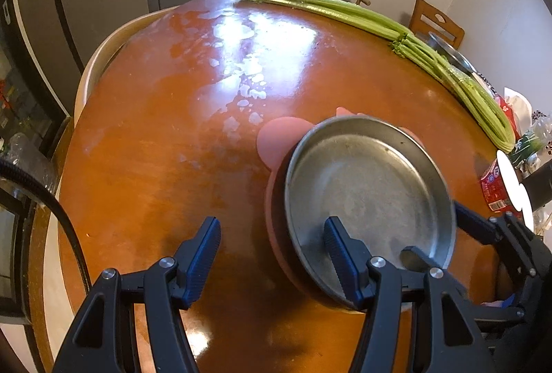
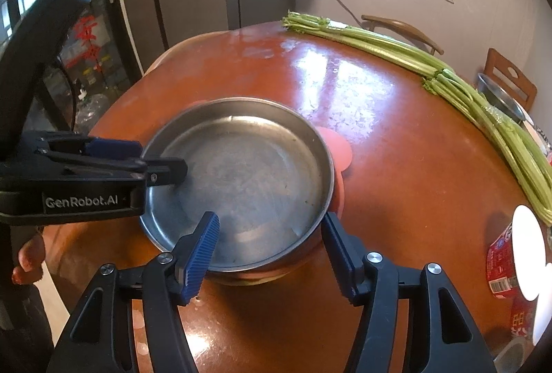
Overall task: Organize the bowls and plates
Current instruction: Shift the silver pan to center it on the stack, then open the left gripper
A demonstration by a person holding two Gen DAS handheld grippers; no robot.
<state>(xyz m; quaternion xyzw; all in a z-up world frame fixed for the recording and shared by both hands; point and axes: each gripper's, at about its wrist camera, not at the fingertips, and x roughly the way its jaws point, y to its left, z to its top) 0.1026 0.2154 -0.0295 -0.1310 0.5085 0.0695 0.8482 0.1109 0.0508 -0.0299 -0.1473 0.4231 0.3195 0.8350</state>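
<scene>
A round metal plate [image 1: 365, 187] [image 2: 241, 173] rests on a pink plate with round ears [image 1: 279, 138] [image 2: 336, 149] on the brown table [image 1: 165, 138]. My left gripper [image 1: 272, 242] is open. Its right finger hangs inside the metal plate and its left finger over the table, so the plate's left rim lies between them untouched. My right gripper [image 2: 272, 235] is also open and straddles the near right rim, its left finger inside the plate. Each gripper shows in the other's view, the left gripper [image 2: 160, 157] at the plate's left rim and the right gripper [image 1: 433, 233] at its right.
Long celery stalks [image 1: 345, 11] [image 2: 448, 76] lie along the table's far and right side. A red instant-noodle cup [image 2: 503, 262] and a metal bowl [image 2: 500, 97] stand at the right. Wooden chairs [image 2: 510, 83] ring the table. A person's hand [image 2: 27, 255] is low on the left.
</scene>
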